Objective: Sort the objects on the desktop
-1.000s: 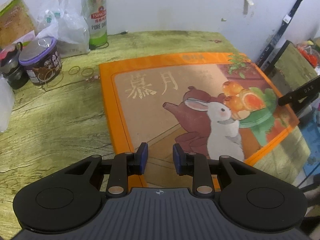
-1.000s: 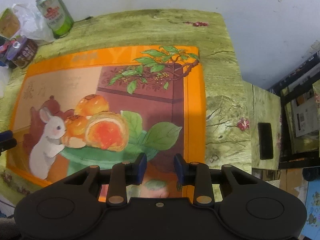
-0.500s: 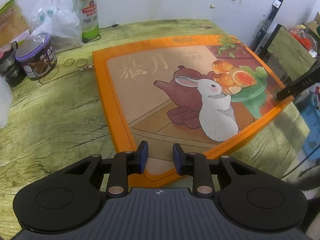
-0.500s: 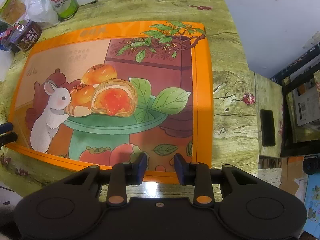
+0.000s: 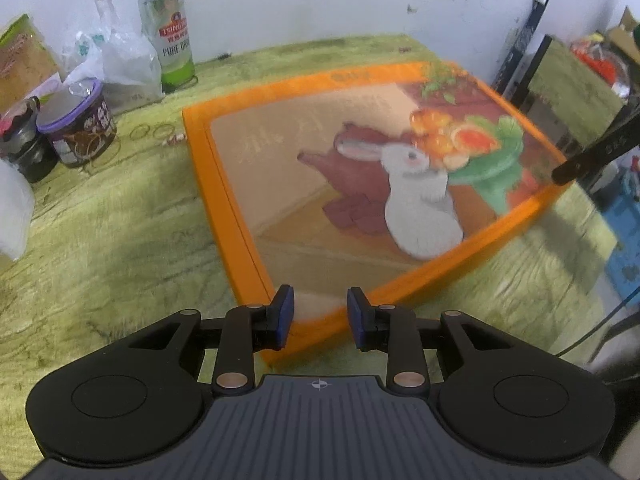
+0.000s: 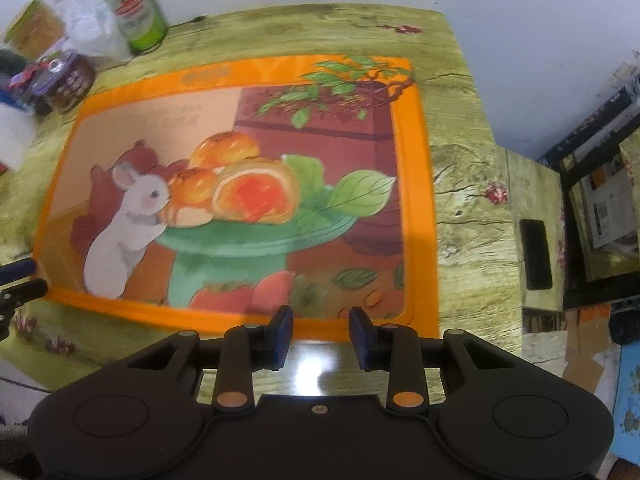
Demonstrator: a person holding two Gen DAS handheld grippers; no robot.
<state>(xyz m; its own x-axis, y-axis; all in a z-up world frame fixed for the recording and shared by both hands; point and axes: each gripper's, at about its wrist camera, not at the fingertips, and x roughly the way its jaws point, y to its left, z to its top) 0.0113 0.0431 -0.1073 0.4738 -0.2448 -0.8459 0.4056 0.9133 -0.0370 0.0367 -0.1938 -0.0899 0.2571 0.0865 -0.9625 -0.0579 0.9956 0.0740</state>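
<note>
Both grippers are clenched down to their narrow gap with nothing between the pads: the left gripper (image 5: pixel 320 316) has just let its jaws out a hair and sits over the near left corner of the big orange box (image 5: pixel 360 184), while the right gripper (image 6: pixel 321 330) is over the shiny bare strip of the table (image 6: pixel 460 208) just off the box's near edge, right end. We'd call this the in-between bit of the sorting job: the box lies flat in the middle of the table, not gripped by anything, and we're hovering at its near side. Both tools point steeply down, the right one nearly straight at the tabletop, the left a bit shallower and looking across the lid toward the wall. The next move probably means picking something from the clutter in the far left corner, the beer can (image 5: pixel 170 36), the purple-lidded cup (image 5: pixel 78 124) or the plastic bag (image 5: pixel 116 60), and either gripper would have to open wide first
</note>
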